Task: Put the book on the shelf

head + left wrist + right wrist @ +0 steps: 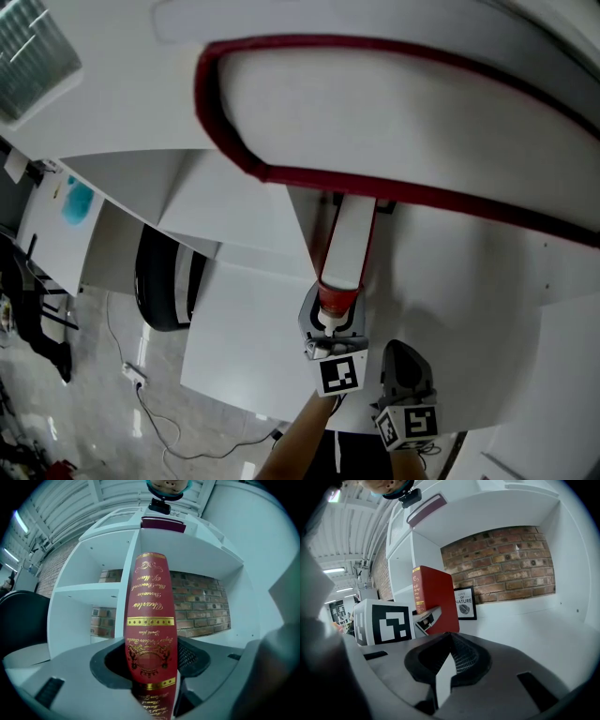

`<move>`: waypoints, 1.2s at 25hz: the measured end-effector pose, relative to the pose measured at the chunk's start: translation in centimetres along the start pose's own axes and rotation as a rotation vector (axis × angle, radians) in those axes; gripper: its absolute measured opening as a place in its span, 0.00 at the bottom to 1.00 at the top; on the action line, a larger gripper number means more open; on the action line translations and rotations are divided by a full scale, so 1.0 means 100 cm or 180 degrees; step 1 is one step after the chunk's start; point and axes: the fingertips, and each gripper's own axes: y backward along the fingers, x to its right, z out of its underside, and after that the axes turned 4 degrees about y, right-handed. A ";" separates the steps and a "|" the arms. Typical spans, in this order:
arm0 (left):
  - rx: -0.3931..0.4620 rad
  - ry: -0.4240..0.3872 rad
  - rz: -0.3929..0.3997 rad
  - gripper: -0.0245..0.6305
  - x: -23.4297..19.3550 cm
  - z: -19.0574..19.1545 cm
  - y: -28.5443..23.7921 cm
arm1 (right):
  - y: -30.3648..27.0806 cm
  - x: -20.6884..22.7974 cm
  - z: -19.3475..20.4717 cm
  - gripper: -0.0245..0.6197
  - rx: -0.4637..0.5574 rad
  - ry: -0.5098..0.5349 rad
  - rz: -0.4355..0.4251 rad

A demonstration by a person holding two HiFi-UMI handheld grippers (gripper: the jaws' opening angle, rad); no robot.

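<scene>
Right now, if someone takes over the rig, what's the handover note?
Left gripper: shut on the red book, which it holds upright, spine toward its camera.
Right gripper: jaws together, nothing between them, beside the left one.
The book is at the open shelf compartment, just left of the framed picture in the right gripper view. Whether its bottom edge touches the board is hidden.
Done: book gripped and brought to the shelf.
Left: seat it on the board, release, back out.
</scene>
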 end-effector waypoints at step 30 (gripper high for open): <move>-0.0576 0.0181 -0.0211 0.41 -0.006 0.026 -0.032 | -0.002 0.013 -0.001 0.06 0.0001 -0.0035 -0.0048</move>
